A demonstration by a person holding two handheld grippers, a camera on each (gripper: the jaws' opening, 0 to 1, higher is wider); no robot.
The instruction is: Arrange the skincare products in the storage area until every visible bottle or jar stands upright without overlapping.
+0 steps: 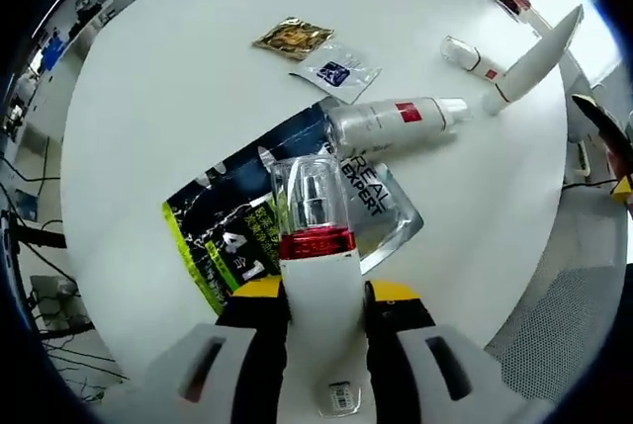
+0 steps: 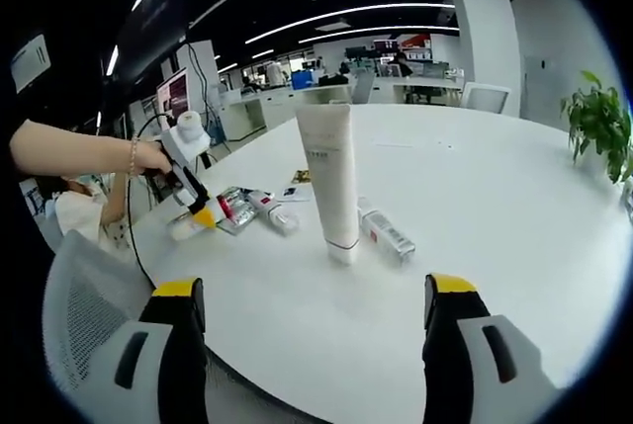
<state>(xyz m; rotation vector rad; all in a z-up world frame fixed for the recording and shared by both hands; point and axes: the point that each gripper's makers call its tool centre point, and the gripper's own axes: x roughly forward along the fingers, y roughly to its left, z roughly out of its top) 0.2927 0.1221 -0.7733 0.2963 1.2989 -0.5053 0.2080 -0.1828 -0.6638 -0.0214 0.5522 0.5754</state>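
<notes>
Between left gripper (image 1: 323, 297) fingers: white bottle (image 1: 316, 276), apparently clamped; right gripper (image 2: 316, 300) fingers wide apart, empty.

pump bottle (image 1: 315, 246): white body, red band, clear cap; seen at the lower centre of the left gripper view

tall tube (image 2: 331, 182): white, stood upright on its cap, middle of the right gripper view

silver bottle (image 1: 394, 124): red label, laid on its side, right of centre

small tube (image 1: 472, 56): white, laid flat, upper right
</notes>
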